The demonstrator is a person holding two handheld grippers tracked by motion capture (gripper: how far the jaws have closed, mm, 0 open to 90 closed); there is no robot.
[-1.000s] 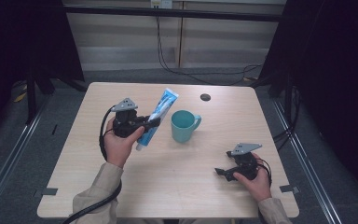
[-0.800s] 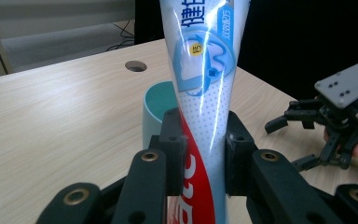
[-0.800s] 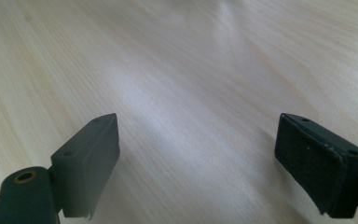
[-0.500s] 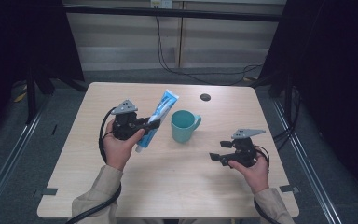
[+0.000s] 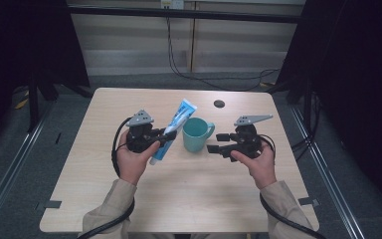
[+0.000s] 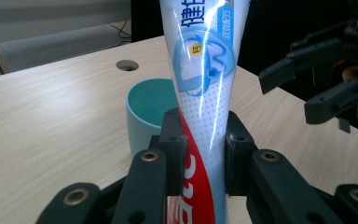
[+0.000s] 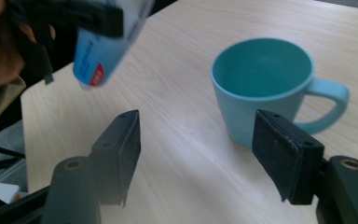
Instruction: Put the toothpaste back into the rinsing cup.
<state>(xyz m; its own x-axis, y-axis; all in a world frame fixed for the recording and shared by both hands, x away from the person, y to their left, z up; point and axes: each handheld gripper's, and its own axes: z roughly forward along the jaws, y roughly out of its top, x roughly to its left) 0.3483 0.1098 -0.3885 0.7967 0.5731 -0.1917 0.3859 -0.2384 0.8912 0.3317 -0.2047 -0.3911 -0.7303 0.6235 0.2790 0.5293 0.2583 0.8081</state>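
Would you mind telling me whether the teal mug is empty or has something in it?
Empty: the right gripper view looks into the mug and shows only its bare teal inside.

Dim high view, dark surroundings, glare streaks on toothpaste tube (image 6: 205, 60), blurred foreground

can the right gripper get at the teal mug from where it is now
Probably yes. The right gripper is open, pointing at the teal mug from its handle side, with bare table between them. The toothpaste tube, held by the left gripper, is on the mug's far side.
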